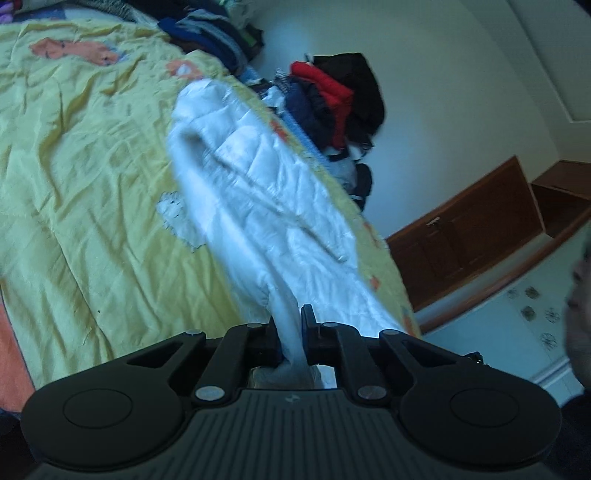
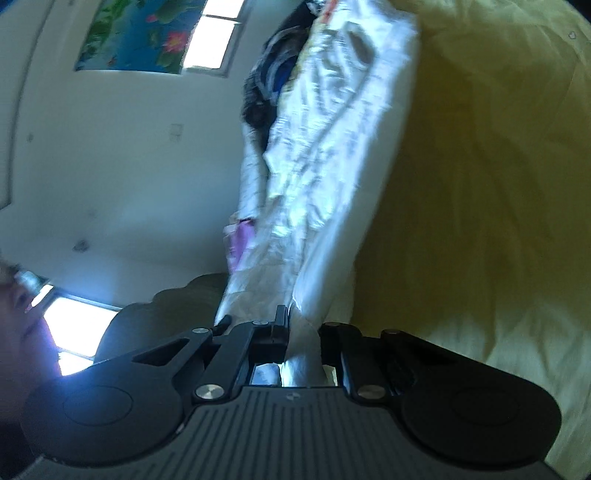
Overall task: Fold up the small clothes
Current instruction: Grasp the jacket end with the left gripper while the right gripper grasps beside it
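Observation:
A small white garment (image 1: 258, 192) hangs stretched above a yellow bedspread (image 1: 92, 155). In the left wrist view my left gripper (image 1: 290, 325) is shut on a bunched edge of the white garment, which runs away from the jaws toward the bed's far side. In the right wrist view my right gripper (image 2: 299, 325) is shut on another edge of the same white garment (image 2: 332, 147), whose crinkled cloth rises up the frame. The yellow bedspread (image 2: 480, 221) fills the right side of that view. Both views are blurred and tilted.
A pile of dark, red and blue clothes (image 1: 332, 103) lies past the bed's far edge, with more folded clothes (image 1: 210, 33) at the bed's top. A brown wooden cabinet (image 1: 472, 229) stands by the white wall. A window (image 2: 214, 40), a flower picture (image 2: 136, 33) and part of a person (image 2: 18, 314) show.

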The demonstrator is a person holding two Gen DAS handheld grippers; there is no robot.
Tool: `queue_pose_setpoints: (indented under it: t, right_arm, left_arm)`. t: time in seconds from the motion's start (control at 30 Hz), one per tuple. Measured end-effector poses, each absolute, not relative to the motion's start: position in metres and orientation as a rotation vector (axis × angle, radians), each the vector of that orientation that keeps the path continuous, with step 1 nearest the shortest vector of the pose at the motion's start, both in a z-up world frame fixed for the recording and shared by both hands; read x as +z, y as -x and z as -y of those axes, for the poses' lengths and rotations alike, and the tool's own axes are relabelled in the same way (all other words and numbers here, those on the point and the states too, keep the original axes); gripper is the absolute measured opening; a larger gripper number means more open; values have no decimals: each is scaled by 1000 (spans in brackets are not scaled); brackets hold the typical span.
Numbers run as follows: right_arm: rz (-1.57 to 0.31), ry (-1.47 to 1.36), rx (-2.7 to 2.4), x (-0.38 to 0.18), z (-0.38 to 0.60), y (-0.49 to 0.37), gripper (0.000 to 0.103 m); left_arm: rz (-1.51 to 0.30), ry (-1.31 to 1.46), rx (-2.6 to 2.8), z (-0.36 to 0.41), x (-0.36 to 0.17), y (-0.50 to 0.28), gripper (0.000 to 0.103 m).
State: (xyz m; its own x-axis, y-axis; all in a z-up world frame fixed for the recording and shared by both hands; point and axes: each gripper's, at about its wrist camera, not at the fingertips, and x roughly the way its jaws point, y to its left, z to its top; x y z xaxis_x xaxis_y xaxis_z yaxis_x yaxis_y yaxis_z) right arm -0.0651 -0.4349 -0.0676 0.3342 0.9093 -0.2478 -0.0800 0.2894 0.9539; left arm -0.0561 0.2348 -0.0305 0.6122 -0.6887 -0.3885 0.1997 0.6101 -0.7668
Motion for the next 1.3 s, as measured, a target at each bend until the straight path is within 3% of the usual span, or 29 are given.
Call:
queue_pose_setpoints:
  t: [0.17, 0.4, 0.73, 0.9, 1.1, 1.23, 1.27, 1.3]
  right_arm:
    - [-894, -1076, 871, -49, 445, 45, 13]
    - [-688, -1164, 780, -39, 468, -66, 13]
    - [-634, -1219, 640, -54, 459, -223, 13]
    - [-731, -1204, 499, -93, 451, -289, 13]
    - [-764, -1222, 474, -126, 443, -307, 11]
    - [-792, -1269, 480, -137, 447, -306, 17]
    - [-797, -1298, 484, -139, 448, -306, 21]
    - [-796, -1329, 488, -139, 450, -307, 31]
  left_arm:
    - [-639, 786, -586, -250, -11, 21, 9]
    - [-510, 864, -574, -245, 1, -85, 9]
    - [-506, 860, -438, -226, 5, -244, 9]
    - [-624, 814, -289, -215, -32, -305, 8]
    - [-728, 850, -200, -212, -84, -328, 8]
    - [-734, 857, -192, -210, -86, -328, 9]
    - [-740, 878, -193, -212, -86, -327, 10]
    - [-744, 898, -193, -214, -84, -327, 13]
